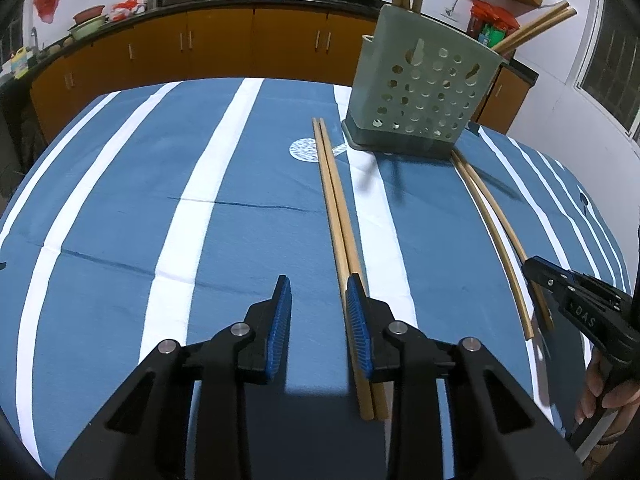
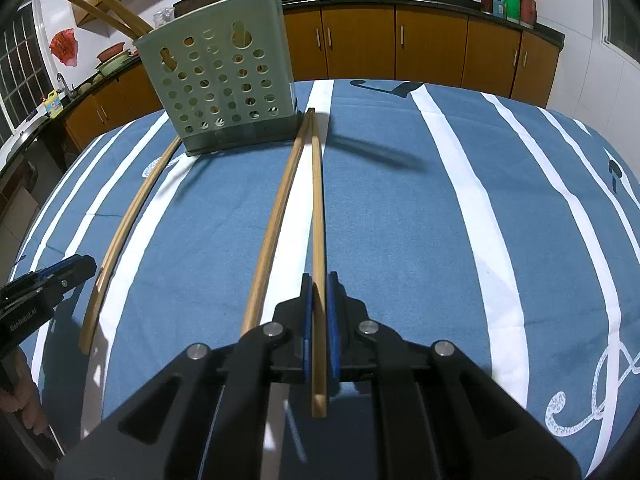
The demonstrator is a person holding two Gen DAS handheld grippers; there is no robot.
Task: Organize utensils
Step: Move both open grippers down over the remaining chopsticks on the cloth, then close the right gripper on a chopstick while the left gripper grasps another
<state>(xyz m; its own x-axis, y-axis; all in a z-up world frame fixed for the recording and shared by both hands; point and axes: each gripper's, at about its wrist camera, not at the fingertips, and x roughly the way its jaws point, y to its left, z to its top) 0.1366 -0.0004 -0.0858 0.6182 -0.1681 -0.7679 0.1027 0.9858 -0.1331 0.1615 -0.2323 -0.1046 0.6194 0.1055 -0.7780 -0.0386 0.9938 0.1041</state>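
A green perforated utensil holder stands at the table's far side and holds several chopsticks; it also shows in the right wrist view. A pair of chopsticks lies on the cloth, its near end under my left gripper's right finger. My left gripper is open just above the cloth. My right gripper is shut on one chopstick of a second pair; its partner lies beside it. The right gripper shows at the left wrist view's right edge, by that pair.
The table wears a blue cloth with white stripes. Orange cabinets and a counter with woks and bottles run behind. The left gripper shows at the right wrist view's left edge, next to the other pair.
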